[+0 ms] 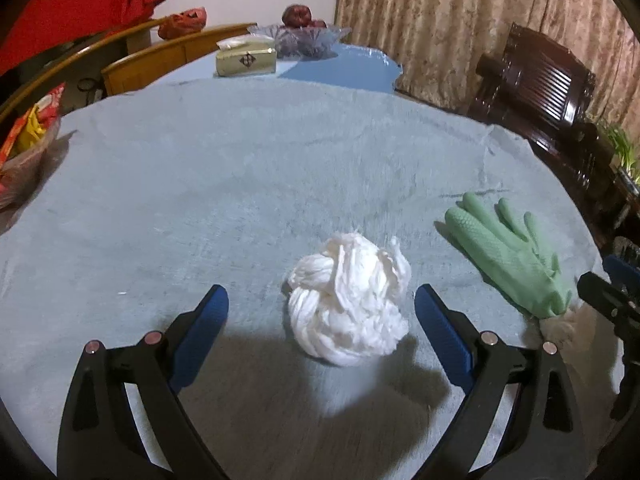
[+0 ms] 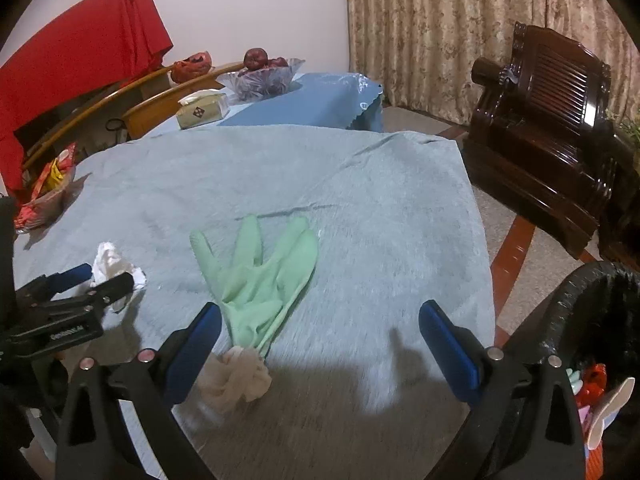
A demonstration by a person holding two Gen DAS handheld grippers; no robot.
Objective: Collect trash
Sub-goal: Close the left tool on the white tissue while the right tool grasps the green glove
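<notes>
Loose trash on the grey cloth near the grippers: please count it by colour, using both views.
White: 1, the crumpled tissue
Green: 1, the rubber glove
Beige: 1, the crumpled wad at the glove's cuff
Total: 3

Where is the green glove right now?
The green glove lies flat on the grey-blue tablecloth, just ahead of the right gripper, nearer its left finger. The white tissue wad sits to its left, a beige crumpled wad at its cuff.

A home dining room: clothed table [image 2: 360,200], fruit bowl [image 2: 262,76], curtains [image 2: 432,20], armchair [image 2: 552,112].
</notes>
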